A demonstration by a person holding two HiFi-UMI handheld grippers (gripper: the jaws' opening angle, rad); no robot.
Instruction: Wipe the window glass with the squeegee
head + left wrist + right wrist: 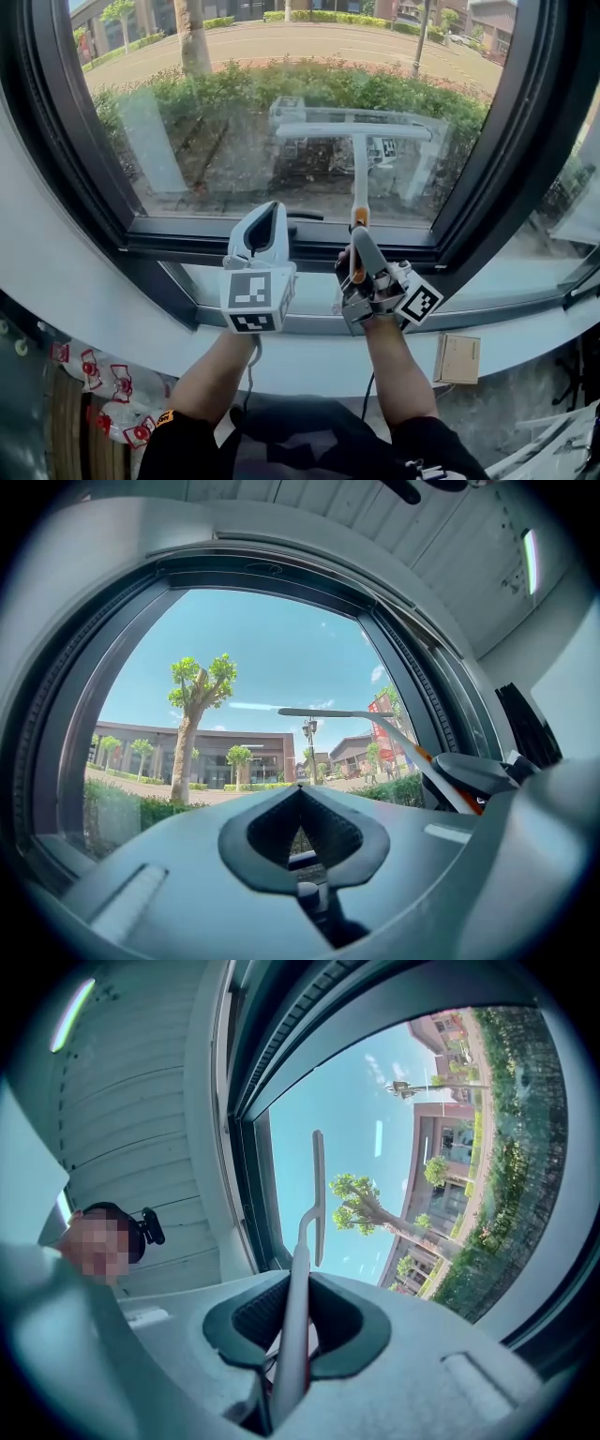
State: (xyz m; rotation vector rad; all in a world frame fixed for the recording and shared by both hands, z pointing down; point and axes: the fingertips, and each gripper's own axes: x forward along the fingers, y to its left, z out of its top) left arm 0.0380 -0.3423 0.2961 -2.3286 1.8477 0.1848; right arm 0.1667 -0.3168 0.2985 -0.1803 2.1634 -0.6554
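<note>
Outdoors past the window glass [206,141] – hedge [309,84], tree trunk [194,42] & road [309,42] in bright sun. Dark window frame [89,178] all round the pane, white sill [534,339] curving below it

Grips the squeegee [328,130] w/ the right gripper [298,1279]: clamped from both sides on the pale handle, low down, nr its orange section. From there, shaft straight up & away to a horiz. blade, set across the lower-mid part of the pane, right of centre. Blade-to-glass contact – can't tell from any view. Faint reflection of blade & shaft just up-left of it in the glass. In right gripper view, same blade as a thin vert. bar against blue sky, w/ a leafy tree [361,1202] beyond

Holds the left gripper [300,791] just beside the right one, on its left, clear of the squeegee. Jaws together, tips meeting, nothing btw them. Points up twd the pane, above the frame's bottom rail. In left gripper view, blade & slanting shaft off to the right, w/ the right gripper's dark body at the shaft's lower end

Marker cube [253,292] on each gripper, turned twd the head cam. Bare forearms [211,380] below both. Small cardboard box [458,358] nr the sill's edge at right, red-&-white wrapping [103,380] low at left
</note>
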